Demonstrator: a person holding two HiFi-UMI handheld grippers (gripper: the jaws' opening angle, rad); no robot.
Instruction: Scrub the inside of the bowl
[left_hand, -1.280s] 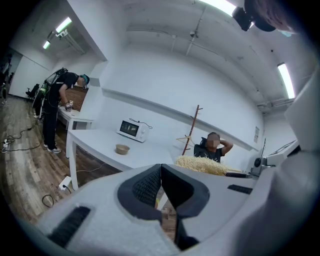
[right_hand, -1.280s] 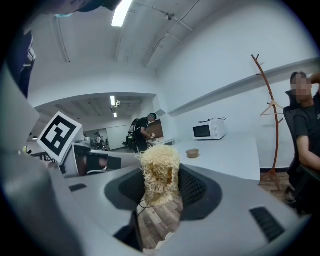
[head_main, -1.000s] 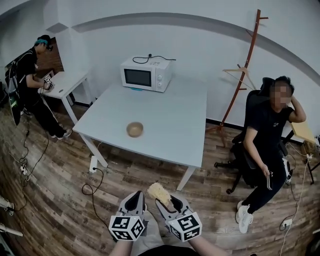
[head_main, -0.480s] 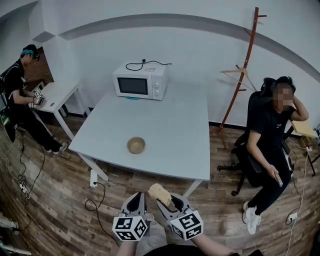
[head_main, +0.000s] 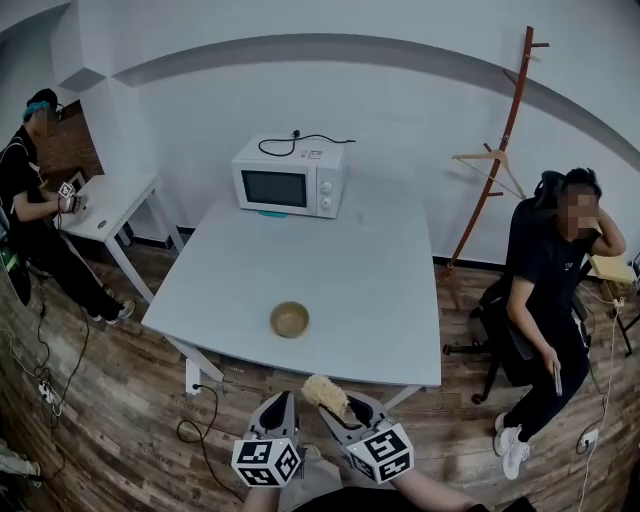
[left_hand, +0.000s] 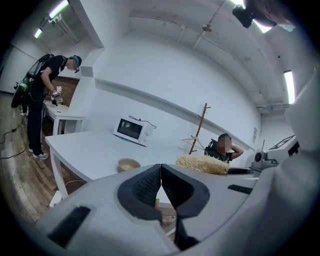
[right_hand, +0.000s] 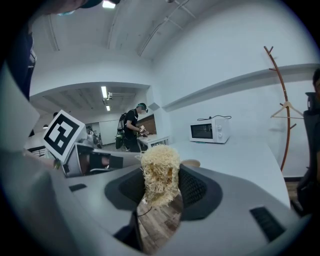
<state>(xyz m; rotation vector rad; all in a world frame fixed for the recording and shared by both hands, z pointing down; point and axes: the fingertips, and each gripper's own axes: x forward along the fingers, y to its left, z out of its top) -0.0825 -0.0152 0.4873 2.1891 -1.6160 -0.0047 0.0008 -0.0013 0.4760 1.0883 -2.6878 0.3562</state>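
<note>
Right tongs (head_main: 338, 405) are clamped on a straw-coloured scrubber (head_main: 322, 392), and my left tongs (head_main: 282, 400) are pinched shut on nothing. The bowl (head_main: 289, 319) sits on the table (head_main: 380, 270) near its near edge, well ahead of both. It looks empty, I think.

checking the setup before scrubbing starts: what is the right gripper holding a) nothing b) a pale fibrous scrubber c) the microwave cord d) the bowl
B: the right gripper has its jaws closed on the pale fibrous scrubber, while the bowl sits apart on the white table.
</note>
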